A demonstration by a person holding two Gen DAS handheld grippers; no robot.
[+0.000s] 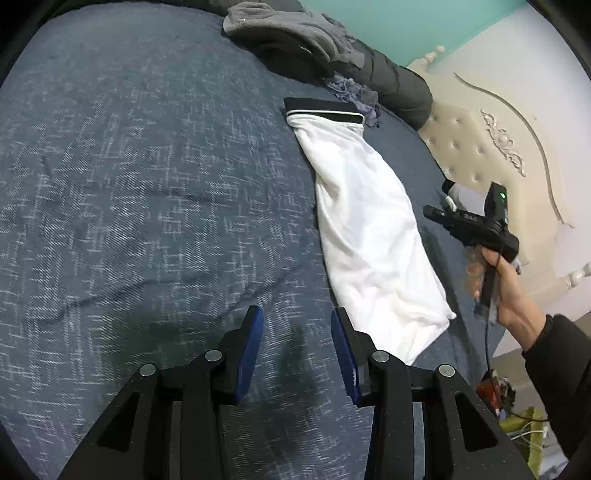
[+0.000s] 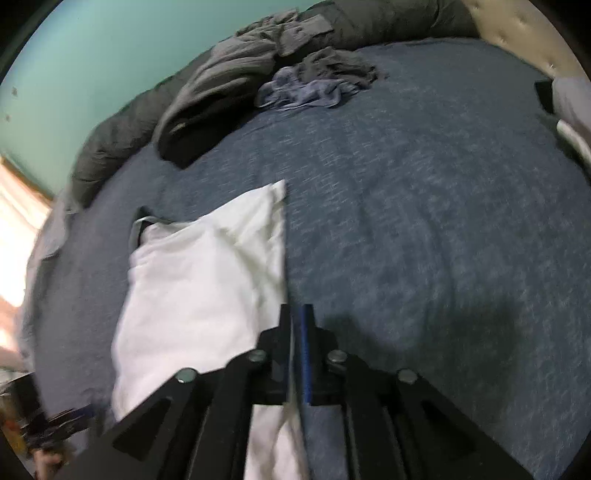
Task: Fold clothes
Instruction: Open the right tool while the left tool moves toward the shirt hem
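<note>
white garment (image 1: 369,236) with black waistband (image 1: 321,110): folded into a long narrow strip, lying flat on blue-grey bedspread (image 1: 129,184), waistband at far end. left gripper (image 1: 297,325): hovering over bare bedspread, jaws standing moderately apart, nothing between blue pads (image 1: 255,350); near end of the strip just to the right of the right-hand finger, apart from it. right gripper (image 2: 296,314): jaws narrow, only a thin slit between them; right edge of the garment (image 2: 207,280) running straight down toward that slit, with white cloth showing under and behind the fingers. cannot tell whether the pads press on the cloth: view blurred. in the left wrist view, right gripper (image 1: 448,205) held in a hand (image 1: 506,291) with dark sleeve (image 1: 561,362), beyond the far long side of the strip, near its middle, above the bedspread; fingertips too small there to judge. at far side of bed: heap of grey clothes (image 1: 291,33), small crumpled blue-grey piece (image 2: 299,90) beside it, well apart from both grippers. cream tufted headboard (image 1: 491,147) past the bed edge on the right.
</note>
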